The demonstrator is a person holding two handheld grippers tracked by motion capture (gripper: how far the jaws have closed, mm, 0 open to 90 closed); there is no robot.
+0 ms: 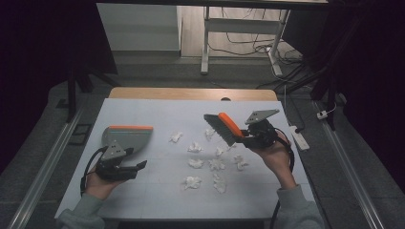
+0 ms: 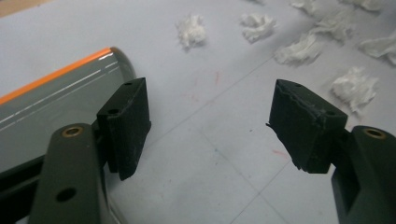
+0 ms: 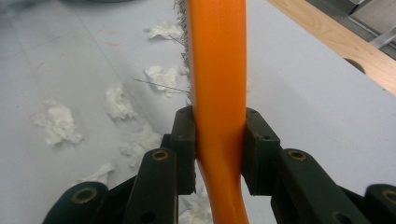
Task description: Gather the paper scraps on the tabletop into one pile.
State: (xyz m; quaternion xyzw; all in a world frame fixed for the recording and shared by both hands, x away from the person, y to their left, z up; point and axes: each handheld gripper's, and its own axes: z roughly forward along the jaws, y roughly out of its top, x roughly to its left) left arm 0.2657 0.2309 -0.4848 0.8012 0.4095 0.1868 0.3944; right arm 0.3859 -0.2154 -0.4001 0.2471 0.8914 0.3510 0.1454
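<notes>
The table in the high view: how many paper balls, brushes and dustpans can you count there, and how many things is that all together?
Crumpled paper wads: 9 in the high view
Brush: 1
Dustpan: 1
Total: 11

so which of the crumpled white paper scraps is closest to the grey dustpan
The crumpled white paper scrap at the far left of the scatter: it lies apart from the rest, just right of the grey orange-edged dustpan.
</notes>
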